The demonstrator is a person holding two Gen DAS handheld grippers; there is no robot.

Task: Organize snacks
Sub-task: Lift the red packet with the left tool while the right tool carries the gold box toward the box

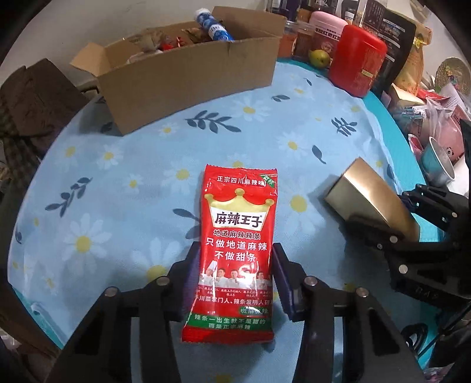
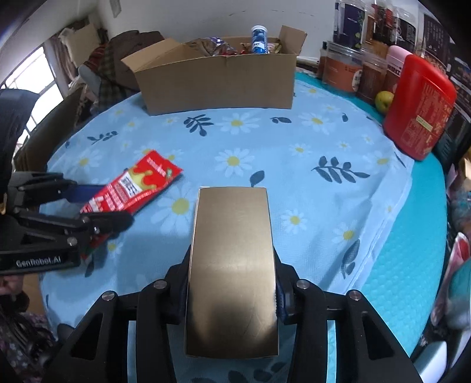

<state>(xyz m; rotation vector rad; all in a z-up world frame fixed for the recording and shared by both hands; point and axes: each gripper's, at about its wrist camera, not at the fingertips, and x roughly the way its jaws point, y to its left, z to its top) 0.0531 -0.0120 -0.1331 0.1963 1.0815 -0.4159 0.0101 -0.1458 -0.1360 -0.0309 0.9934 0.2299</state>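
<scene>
My left gripper [image 1: 234,262] is shut on a red snack packet [image 1: 235,247] with a gold crown and Chinese print, held just above the flowered cloth. It also shows in the right wrist view [image 2: 132,184], with the left gripper [image 2: 100,203] on it. My right gripper [image 2: 231,271] is shut on a gold box [image 2: 232,265], which also shows at the right of the left wrist view [image 1: 368,200]. An open cardboard box [image 1: 188,79] with several snacks and a blue tube [image 1: 213,25] stands at the far side [image 2: 219,85].
A red canister [image 1: 356,69] [image 2: 418,109], a green fruit [image 2: 384,100], jars [image 2: 341,70] and dark bags line the back right. Cups and clutter [image 1: 438,153] sit at the right edge. The blue daisy tablecloth [image 2: 294,153] covers the round table.
</scene>
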